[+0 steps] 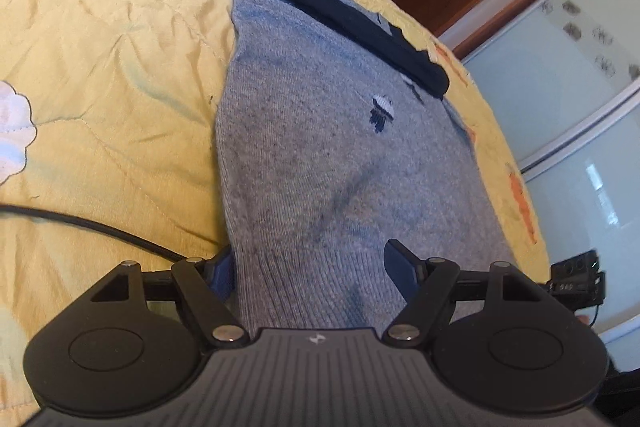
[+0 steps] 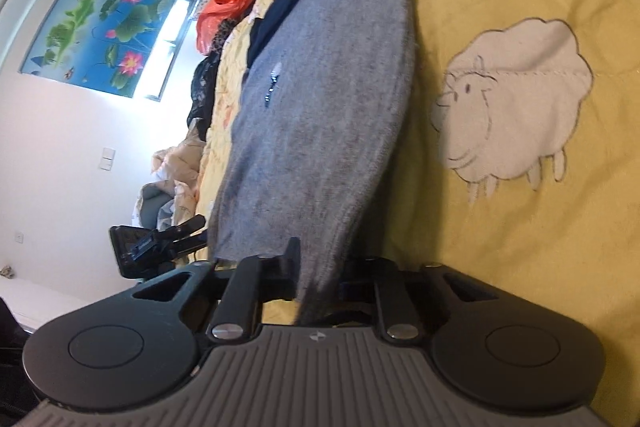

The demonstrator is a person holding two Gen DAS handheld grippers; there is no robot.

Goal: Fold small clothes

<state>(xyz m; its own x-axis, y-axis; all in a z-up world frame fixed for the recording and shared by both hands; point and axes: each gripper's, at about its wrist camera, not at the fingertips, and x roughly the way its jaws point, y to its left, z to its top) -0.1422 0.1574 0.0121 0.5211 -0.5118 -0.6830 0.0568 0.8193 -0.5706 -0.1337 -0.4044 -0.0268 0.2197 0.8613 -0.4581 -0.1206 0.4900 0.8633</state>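
Note:
A small grey knit garment (image 1: 328, 155) with a dark navy band (image 1: 344, 19) at its far end lies on the yellow quilt (image 1: 100, 67). My left gripper (image 1: 312, 267) is at the garment's near ribbed hem, fingers (image 1: 400, 271) wide apart with the hem between them. In the right wrist view the same grey garment (image 2: 320, 107) runs away from me. My right gripper (image 2: 320, 279) is shut on its near edge, the cloth pinched between the fingers (image 2: 290, 263). The view is rolled sideways.
A black cable (image 1: 92, 227) lies on the quilt at the left. A white sheep patch (image 2: 516, 107) is on the quilt right of the garment. Piled clothes and an orange bag (image 2: 224, 15) lie at the bed's far side. A wardrobe (image 1: 560, 87) stands beyond the bed edge.

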